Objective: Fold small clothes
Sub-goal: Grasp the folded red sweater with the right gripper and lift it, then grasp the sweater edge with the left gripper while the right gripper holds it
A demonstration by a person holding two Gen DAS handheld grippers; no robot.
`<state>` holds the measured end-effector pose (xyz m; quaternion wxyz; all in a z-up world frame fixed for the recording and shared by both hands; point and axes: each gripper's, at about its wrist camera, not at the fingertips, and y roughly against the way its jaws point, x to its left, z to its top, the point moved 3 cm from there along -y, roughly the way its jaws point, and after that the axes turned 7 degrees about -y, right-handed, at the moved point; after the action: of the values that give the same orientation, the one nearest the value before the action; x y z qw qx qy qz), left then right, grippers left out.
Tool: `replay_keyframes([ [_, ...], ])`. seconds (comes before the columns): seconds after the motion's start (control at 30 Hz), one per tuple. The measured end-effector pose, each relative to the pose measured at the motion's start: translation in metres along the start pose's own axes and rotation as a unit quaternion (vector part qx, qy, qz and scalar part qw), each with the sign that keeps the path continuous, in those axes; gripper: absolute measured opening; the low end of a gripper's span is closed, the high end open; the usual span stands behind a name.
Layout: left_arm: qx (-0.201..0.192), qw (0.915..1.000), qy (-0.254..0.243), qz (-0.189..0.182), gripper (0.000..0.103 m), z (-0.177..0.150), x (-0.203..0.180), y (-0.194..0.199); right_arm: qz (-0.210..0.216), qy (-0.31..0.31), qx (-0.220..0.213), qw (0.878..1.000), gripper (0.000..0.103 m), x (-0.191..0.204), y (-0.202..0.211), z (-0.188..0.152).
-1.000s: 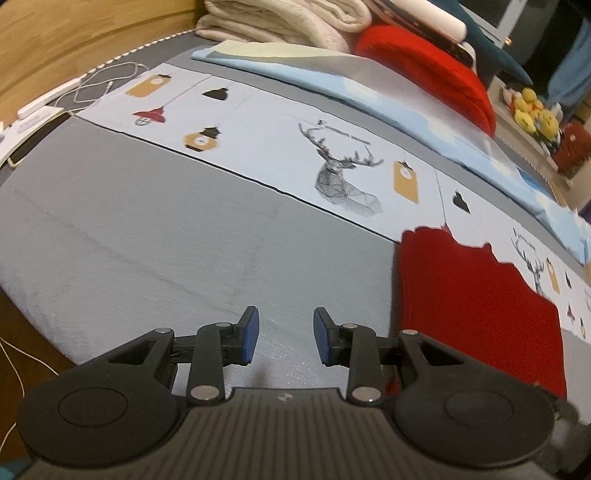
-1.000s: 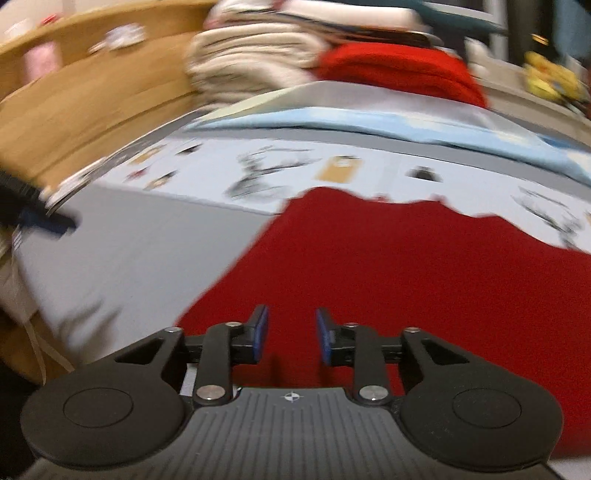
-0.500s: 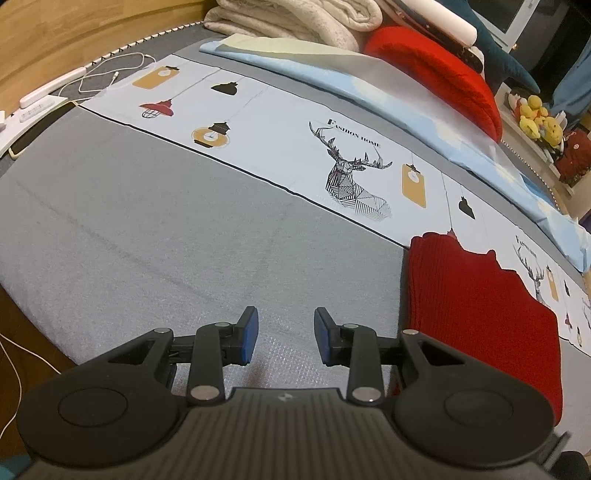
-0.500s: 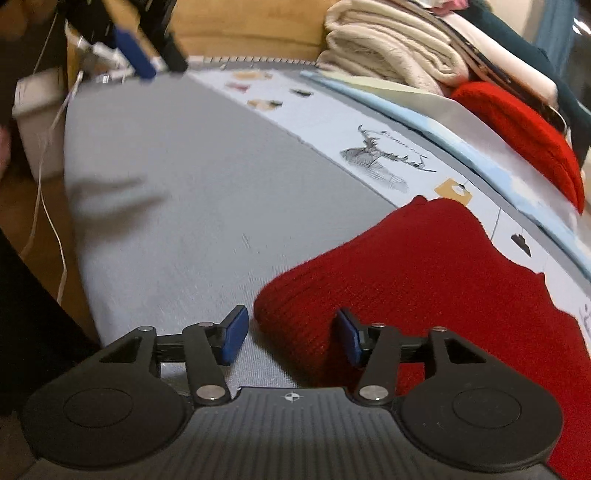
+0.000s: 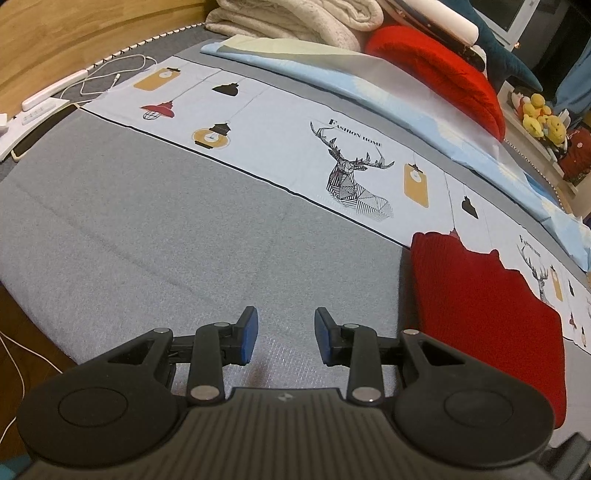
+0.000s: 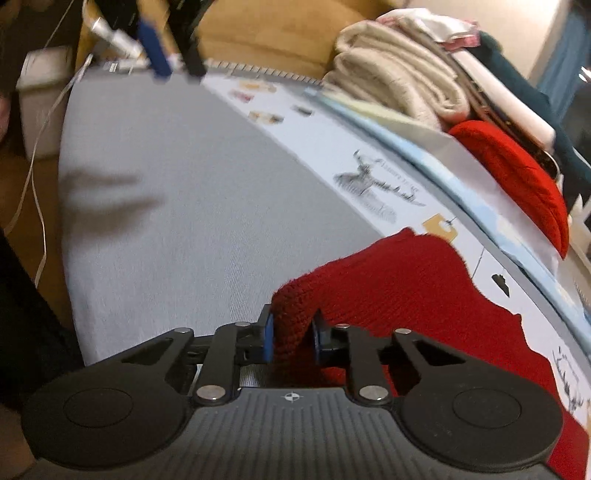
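Note:
A small red knitted garment (image 5: pixel 484 310) lies flat on the grey bed cover, to the right of my left gripper (image 5: pixel 283 338), which is open and empty over bare grey fabric. In the right wrist view my right gripper (image 6: pixel 291 339) is shut on the near left corner of the red garment (image 6: pixel 399 295) and lifts that corner slightly off the cover. The rest of the garment stays flat toward the right. The left gripper also shows in the right wrist view (image 6: pixel 162 48), blurred, at the top left.
A printed pale-blue sheet band with deer and lamps (image 5: pixel 343 162) runs across the bed behind the garment. Folded cream blankets (image 5: pixel 295 22) and a red pillow (image 5: pixel 439 74) are stacked at the back. A white cable (image 5: pixel 107 79) and wooden headboard (image 5: pixel 74 33) lie far left.
My right gripper has closed its fingers on the garment's near corner and raised it. The left gripper has stayed open over the grey cover, shifting only slightly.

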<state>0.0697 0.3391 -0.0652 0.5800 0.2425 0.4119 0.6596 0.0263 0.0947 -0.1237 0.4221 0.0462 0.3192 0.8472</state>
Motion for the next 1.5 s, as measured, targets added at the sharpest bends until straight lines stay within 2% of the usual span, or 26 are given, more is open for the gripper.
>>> replay_keyframes([
  [0.17,0.0,1.0,-0.001,0.006,0.037,-0.001,-0.001,0.001,0.014,-0.049,-0.05,0.997,0.018,-0.007,0.03,0.021],
  [0.27,0.002,1.0,0.004,0.009,0.037,0.0,-0.004,0.0,0.049,-0.061,-0.081,0.994,0.017,-0.004,0.048,0.031],
  [0.37,0.002,0.9999,0.009,0.004,0.037,0.003,-0.014,-0.001,0.075,-0.13,-0.106,0.983,0.017,-0.022,0.066,0.038],
  [0.47,0.002,0.9999,0.009,-0.01,0.037,0.006,-0.035,-0.004,0.048,-0.233,-0.14,0.961,0.017,-0.074,0.093,0.036],
  [0.57,-0.001,0.9995,-0.004,-0.03,0.037,0.011,-0.072,-0.007,-0.018,-0.334,-0.175,0.926,0.016,-0.143,0.134,0.013],
  [0.7,0.002,0.9975,-0.03,-0.064,0.037,0.011,-0.138,-0.017,-0.128,-0.431,-0.184,0.874,0.016,-0.225,0.195,-0.053],
  [0.77,0.006,0.9953,-0.052,-0.081,0.037,0.005,-0.176,-0.024,-0.177,-0.463,-0.166,0.852,0.016,-0.252,0.216,-0.091],
  [0.87,0.017,0.989,-0.095,-0.112,0.037,-0.01,-0.237,-0.034,-0.225,-0.54,-0.084,0.806,0.016,-0.293,0.227,-0.164],
  [0.9,0.019,0.985,-0.118,-0.125,0.037,-0.017,-0.259,-0.037,-0.23,-0.575,-0.045,0.784,0.016,-0.305,0.225,-0.192],
  [0.93,0.021,0.9802,-0.143,-0.136,0.037,-0.025,-0.282,-0.039,-0.21,-0.612,-0.012,0.763,0.017,-0.315,0.22,-0.214],
  [0.97,0.022,0.9752,-0.167,-0.144,0.037,-0.034,-0.301,-0.041,-0.182,-0.657,0.014,0.732,0.017,-0.322,0.216,-0.239],
  [1.0,0.025,0.9694,-0.19,-0.154,0.037,-0.042,-0.319,-0.042,-0.173,-0.682,0.017,0.71,0.021,-0.327,0.217,-0.253],
  [1.03,0.027,0.962,-0.215,-0.167,0.037,-0.053,-0.337,-0.044,-0.169,-0.69,0.012,0.704,0.029,-0.331,0.222,-0.258],
  [1.1,0.028,0.9487,-0.255,-0.185,0.037,-0.072,-0.365,-0.045,-0.171,-0.673,-0.004,0.719,0.04,-0.338,0.236,-0.252],
  [1.2,0.032,0.9298,-0.296,-0.216,0.037,-0.094,-0.391,-0.047,-0.201,-0.629,-0.034,0.75,0.044,-0.354,0.257,-0.227],
  [1.27,0.039,0.9198,-0.31,-0.237,0.037,-0.105,-0.401,-0.052,-0.191,-0.61,-0.05,0.768,0.048,-0.364,0.258,-0.21],
  [1.3,0.058,0.9137,-0.323,-0.24,0.037,-0.113,-0.405,-0.059,-0.177,-0.597,-0.052,0.78,0.048,-0.372,0.255,-0.204],
  [1.37,0.112,0.8955,-0.38,-0.203,0.037,-0.137,-0.413,-0.083,-0.132,-0.572,-0.037,0.809,0.053,-0.384,0.237,-0.19],
  [1.43,0.127,0.8751,-0.44,-0.157,0.037,-0.159,-0.417,-0.096,-0.089,-0.561,-0.011,0.823,0.069,-0.393,0.215,-0.187],
  [1.47,0.123,0.8718,-0.449,-0.152,0.036,-0.164,-0.419,-0.096,-0.074,-0.559,0.002,0.826,0.072,-0.396,0.2,-0.185],
  [1.5,0.12,0.8724,-0.448,-0.153,0.036,-0.164,-0.42,-0.095,-0.063,-0.559,0.015,0.827,0.073,-0.397,0.186,-0.186],
])
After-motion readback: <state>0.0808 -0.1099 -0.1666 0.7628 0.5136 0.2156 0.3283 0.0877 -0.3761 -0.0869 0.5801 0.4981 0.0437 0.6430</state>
